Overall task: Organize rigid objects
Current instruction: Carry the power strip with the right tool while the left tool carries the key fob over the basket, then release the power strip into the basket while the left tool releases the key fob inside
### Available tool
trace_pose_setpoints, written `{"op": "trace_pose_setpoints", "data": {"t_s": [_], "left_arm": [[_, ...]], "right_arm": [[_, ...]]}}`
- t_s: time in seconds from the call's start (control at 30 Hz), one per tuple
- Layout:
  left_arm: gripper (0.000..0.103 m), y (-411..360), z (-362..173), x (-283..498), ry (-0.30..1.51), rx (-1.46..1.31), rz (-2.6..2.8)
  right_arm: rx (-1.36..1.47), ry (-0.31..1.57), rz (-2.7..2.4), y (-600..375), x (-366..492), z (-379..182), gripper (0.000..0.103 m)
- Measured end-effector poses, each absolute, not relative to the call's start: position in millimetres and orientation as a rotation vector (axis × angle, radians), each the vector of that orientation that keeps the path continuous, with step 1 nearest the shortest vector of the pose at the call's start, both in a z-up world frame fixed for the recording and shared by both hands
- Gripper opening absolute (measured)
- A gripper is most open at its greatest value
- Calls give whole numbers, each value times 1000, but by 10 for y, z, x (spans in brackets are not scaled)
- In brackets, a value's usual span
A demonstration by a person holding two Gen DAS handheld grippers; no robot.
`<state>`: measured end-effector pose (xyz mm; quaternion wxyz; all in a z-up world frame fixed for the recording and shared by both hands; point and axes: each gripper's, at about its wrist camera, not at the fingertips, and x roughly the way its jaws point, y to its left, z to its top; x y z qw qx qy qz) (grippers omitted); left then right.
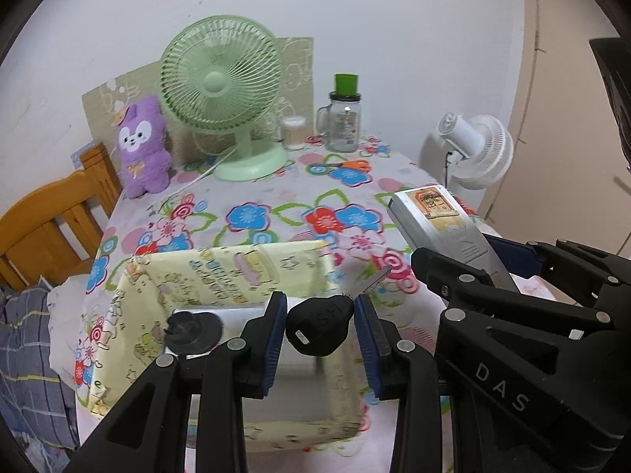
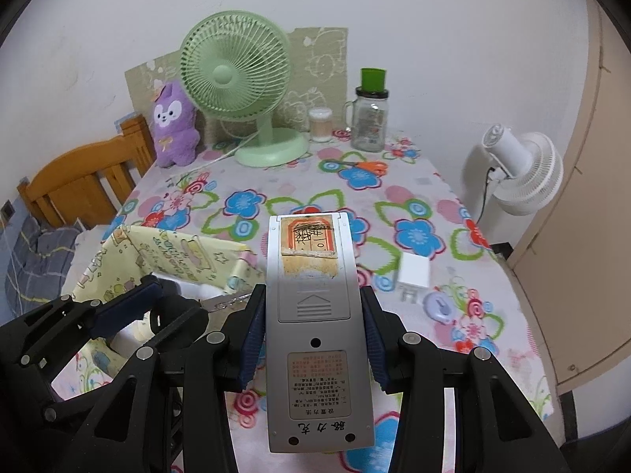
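Observation:
My left gripper is shut on a black-headed key, its metal blade pointing up to the right, held over the yellow patterned box at the table's near left. The box holds a silver object with a black knob. My right gripper is shut on a grey remote control, back side up with a worn sticker, held above the table just right of the box. The remote and right gripper also show in the left wrist view.
The floral tablecloth carries a green desk fan, purple plush, glass jar with green lid, small cotton-swab jar, orange scissors, white charger and a round lilac item. A wooden chair stands left, a white fan right.

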<state>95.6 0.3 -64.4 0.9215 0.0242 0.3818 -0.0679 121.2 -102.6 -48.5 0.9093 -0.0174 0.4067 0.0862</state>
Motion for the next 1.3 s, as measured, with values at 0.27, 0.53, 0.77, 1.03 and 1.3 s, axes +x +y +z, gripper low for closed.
{"op": "trace_pose_setpoints", "data": {"t_s": [0.27, 0.53, 0.77, 1.03, 1.3], "left_arm": [[36, 313, -674, 1002, 791, 41, -103], [36, 588, -747, 1062, 814, 38, -82], [36, 784, -876, 1121, 852, 23, -73], [36, 903, -1002, 1178, 886, 5, -58], [36, 969, -1115, 1224, 913, 9, -42]], "right_arm": [[-48, 854, 222, -665, 1319, -515, 48], [-58, 875, 252, -369, 1389, -575, 48], [-57, 908, 271, -159, 1440, -692, 48], [-63, 935, 286, -9, 1486, -814, 48], [-49, 966, 297, 75, 1509, -924, 48]]}}
